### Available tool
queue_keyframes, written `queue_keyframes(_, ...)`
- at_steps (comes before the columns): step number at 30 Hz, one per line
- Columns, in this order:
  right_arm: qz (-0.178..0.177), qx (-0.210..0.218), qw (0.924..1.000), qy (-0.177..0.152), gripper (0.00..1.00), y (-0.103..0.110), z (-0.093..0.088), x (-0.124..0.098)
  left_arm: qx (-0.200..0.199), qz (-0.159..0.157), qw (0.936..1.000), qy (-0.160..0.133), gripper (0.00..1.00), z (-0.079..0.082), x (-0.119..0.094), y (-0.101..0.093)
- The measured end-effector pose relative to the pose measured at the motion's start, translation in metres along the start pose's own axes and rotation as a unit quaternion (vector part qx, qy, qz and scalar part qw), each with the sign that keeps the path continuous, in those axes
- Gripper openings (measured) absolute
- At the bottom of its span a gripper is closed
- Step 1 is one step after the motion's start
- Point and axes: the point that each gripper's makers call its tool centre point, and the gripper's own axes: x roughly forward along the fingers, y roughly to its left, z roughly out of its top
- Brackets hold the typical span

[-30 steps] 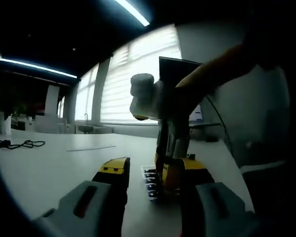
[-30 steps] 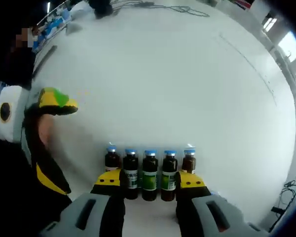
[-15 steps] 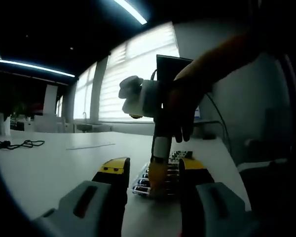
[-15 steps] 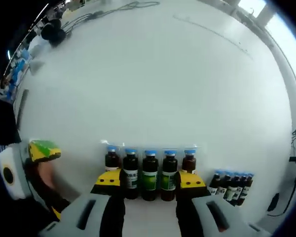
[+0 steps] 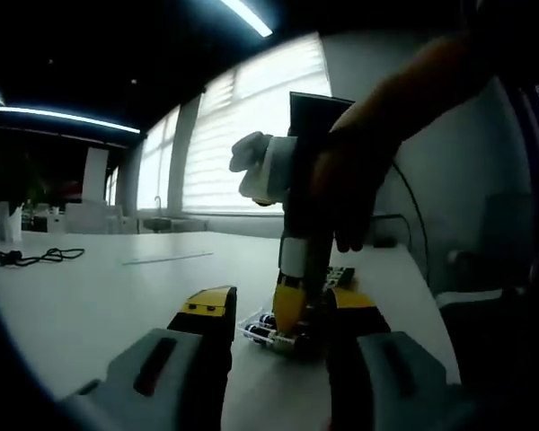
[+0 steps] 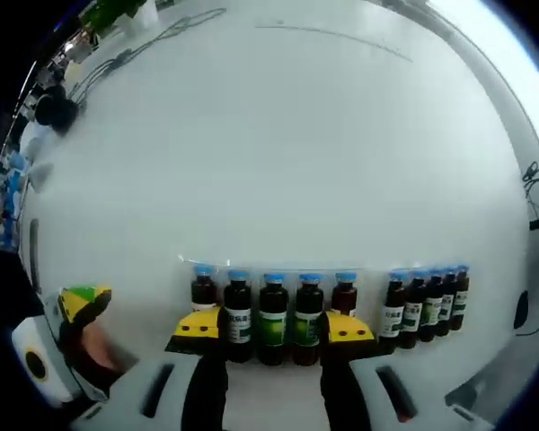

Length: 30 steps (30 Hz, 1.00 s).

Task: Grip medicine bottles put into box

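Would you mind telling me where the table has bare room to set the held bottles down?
In the right gripper view, the white table is bare beyond the held row of bottles, up to the cables at the far edge. It is crowded to the right, where a second row of bottles stands, and at lower left, where the left gripper sits.

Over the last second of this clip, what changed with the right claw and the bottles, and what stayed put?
The right claw carried its clamped row of five brown, blue-capped medicine bottles across the white table until it came up beside a second row of like bottles, which came into the right gripper view from the right. Unchanged: the grip on the held row, and the left claw, open and holding nothing.
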Motion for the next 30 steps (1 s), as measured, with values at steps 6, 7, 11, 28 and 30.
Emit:
queue_keyframes(6, 0.003, -0.021, 0.9997, -0.014, 0.37, 0.001, -0.002, -0.001, -0.004, -0.001, 1.0000, -0.003, 0.32, 0.001, -0.001, -0.001)
queue_keyframes(7, 0.003, -0.028, 0.9994, -0.018, 0.37, 0.001, -0.002, -0.001, -0.003, -0.003, 1.0000, -0.004, 0.32, 0.002, -0.001, -0.001)
queue_keyframes(11, 0.001, -0.038, 0.9989, -0.028, 0.37, 0.001, 0.002, -0.001, -0.002, -0.005, 1.0000, -0.004, 0.32, 0.002, -0.001, -0.002)
queue_keyframes(28, 0.011, -0.028, 0.9988, -0.039, 0.39, -0.002, 0.002, -0.018, -0.007, -0.006, 0.9999, -0.007, 0.32, 0.003, -0.001, -0.001)
queue_keyframes(30, 0.012, -0.032, 0.9984, -0.044, 0.38, -0.004, 0.003, -0.023, -0.008, -0.007, 0.9999, -0.007, 0.32, 0.003, -0.002, -0.001)
